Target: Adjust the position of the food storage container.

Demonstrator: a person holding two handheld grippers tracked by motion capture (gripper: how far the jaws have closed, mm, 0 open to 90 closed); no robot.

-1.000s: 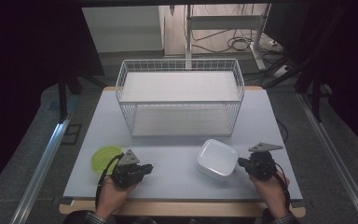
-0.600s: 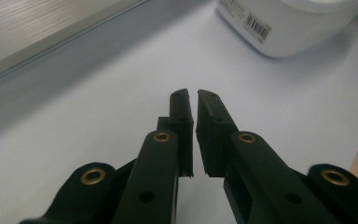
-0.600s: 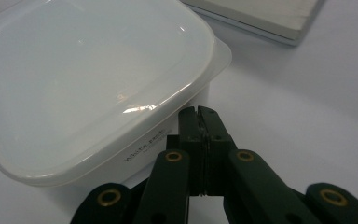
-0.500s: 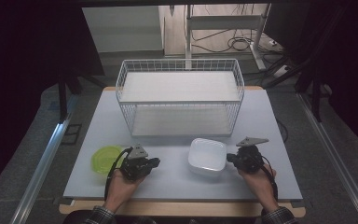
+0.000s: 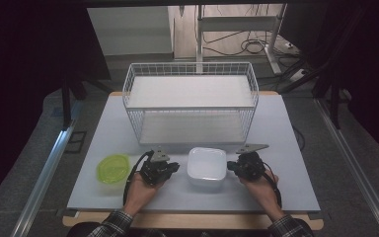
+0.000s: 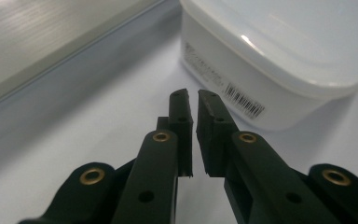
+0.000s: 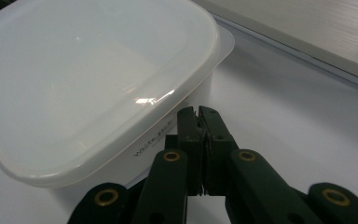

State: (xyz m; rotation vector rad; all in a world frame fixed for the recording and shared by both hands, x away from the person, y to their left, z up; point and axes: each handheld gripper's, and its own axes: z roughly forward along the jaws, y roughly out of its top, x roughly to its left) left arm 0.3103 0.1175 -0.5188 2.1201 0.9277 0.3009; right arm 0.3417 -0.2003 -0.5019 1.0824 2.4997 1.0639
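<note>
This looks like a lab or test room set up for recording, not a home. A plain pale table [image 5: 286, 148] fills the middle of the frame, with black curtains [image 5: 34, 59] on the left and right. At the top centre, cables [image 5: 256, 47] lie loose on the floor beside a metal stand [image 5: 200, 29]. Aluminium rails [image 5: 44, 173] run along both lower sides.
</note>
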